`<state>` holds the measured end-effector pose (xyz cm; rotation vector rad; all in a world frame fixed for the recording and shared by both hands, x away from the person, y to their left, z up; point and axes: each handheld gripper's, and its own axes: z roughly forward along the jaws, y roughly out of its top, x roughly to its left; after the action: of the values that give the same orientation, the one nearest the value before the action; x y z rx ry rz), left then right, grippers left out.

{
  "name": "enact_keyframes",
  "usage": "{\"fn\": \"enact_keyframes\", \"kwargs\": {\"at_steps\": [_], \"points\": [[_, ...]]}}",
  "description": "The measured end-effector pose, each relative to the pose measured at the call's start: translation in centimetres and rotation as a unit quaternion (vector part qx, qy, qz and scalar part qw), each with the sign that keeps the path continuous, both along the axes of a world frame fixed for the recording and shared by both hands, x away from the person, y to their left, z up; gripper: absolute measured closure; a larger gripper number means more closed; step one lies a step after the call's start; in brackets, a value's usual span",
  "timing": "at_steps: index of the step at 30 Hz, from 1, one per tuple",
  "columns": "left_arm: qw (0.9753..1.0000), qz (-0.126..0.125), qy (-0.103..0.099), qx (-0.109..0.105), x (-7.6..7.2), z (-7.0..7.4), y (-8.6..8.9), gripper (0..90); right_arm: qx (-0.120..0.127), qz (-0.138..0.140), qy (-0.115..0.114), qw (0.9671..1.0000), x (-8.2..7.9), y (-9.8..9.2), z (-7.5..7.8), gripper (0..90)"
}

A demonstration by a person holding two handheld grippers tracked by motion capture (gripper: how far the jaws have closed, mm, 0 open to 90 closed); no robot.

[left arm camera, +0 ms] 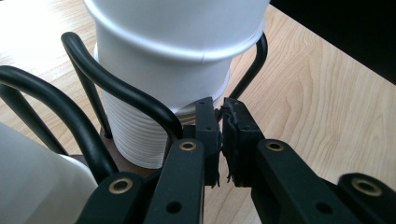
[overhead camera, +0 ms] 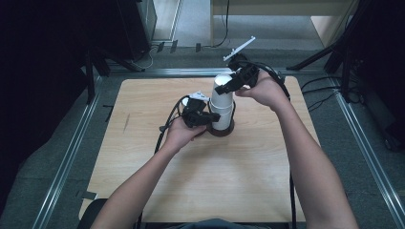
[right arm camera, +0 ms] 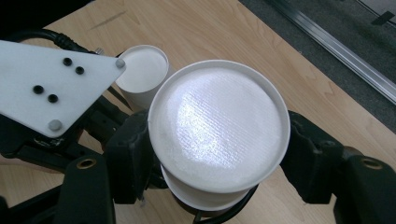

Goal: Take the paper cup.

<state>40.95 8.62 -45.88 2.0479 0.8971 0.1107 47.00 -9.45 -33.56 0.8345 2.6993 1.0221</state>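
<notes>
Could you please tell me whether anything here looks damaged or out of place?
Yes: the left hand-held gripper has frayed, ragged pads, worn along their inner edges. Otherwise the stack of white paper cups stands upright in its black wire holder.

Dimly lit from overhead, dark at room edges; soft glare on upturned cup base [right arm camera: 218, 123]; nearest jaws blurred.
</notes>
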Motion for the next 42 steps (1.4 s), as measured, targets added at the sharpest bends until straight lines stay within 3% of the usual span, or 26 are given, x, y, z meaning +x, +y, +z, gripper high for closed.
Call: {"fn": "enact_keyframes", "kwargs": {"at_steps": [16, 23, 33, 42], "points": [[1.0000, -0.003, 0.001, -0.001, 0.0, 0.0, 0.0, 82.5, 0.004, 0.003, -0.029, 0.9996, -1.6, -0.8, 4.4, 32.4], [1.0000, -0.006, 0.003, -0.001, -0.1, 0.0, 0.0, 81.0, 0.008, 0.005, -0.037, 0.9993, -2.9, -1.7, 5.4, 32.5], [0.9998, -0.018, 0.012, 0.003, -0.2, -0.1, 0.1, 76.3, 0.012, 0.018, -0.013, 0.9997, -4.2, -3.2, 5.0, 32.5], [0.9989, -0.043, 0.016, 0.001, -1.0, 0.3, 0.0, 68.6, 0.008, 0.028, -0.017, 0.9994, -5.9, -5.1, 4.5, 32.5]]}}
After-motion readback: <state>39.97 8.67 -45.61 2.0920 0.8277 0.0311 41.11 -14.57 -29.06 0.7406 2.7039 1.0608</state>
